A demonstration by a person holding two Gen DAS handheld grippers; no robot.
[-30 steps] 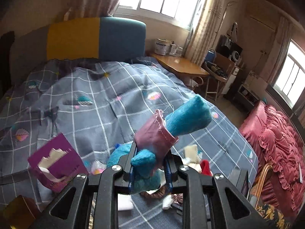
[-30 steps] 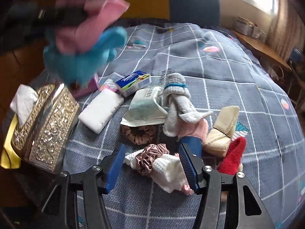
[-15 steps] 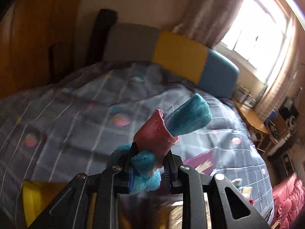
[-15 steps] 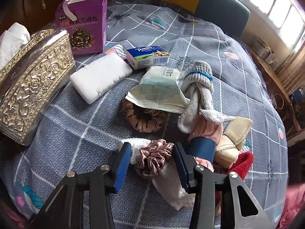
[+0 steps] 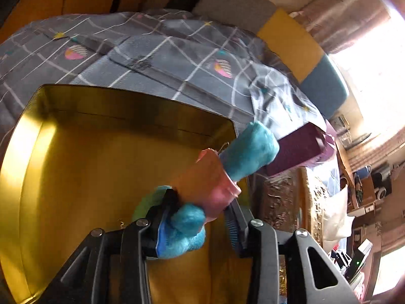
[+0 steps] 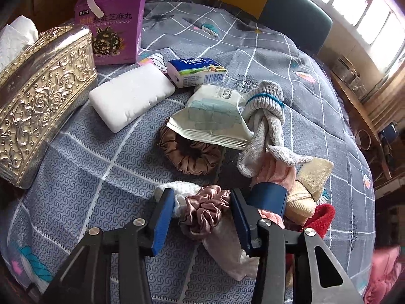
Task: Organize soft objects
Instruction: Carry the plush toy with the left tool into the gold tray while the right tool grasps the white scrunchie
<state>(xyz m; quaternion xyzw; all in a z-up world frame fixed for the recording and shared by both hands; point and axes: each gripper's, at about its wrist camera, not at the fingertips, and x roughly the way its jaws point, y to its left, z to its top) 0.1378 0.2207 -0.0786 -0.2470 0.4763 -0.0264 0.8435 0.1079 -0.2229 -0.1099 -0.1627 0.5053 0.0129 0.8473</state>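
Note:
A plush toy [image 5: 243,157], blue with a pink garment, sits between the jaws of my left gripper [image 5: 196,225], just above the inside of a gold tin tray [image 5: 76,164]. The jaws are opening, and a gap shows at the right pad. In the right wrist view my right gripper [image 6: 202,215] points down at the bed, shut on a pink satin scrunchie [image 6: 205,206] and the white knit cloth [image 6: 177,190] beside it. A brown scrunchie [image 6: 189,157], a grey knotted sock [image 6: 265,106], and beige [image 6: 311,177] and red [image 6: 321,217] soft pieces lie close by.
On the grey checked bedspread [image 6: 291,58] lie an ornate gold tissue box [image 6: 43,96], a purple carton [image 6: 116,25], a white soft pack [image 6: 131,96], a Tempo tissue pack [image 6: 197,72] and a wipes pouch [image 6: 215,116]. The tray stands left of the tissue box [image 5: 283,202].
My left gripper swung with the toy from over the bed to above the gold tray, rolling as it went, and its jaws have spread. My right gripper closed in on the pink scrunchie.

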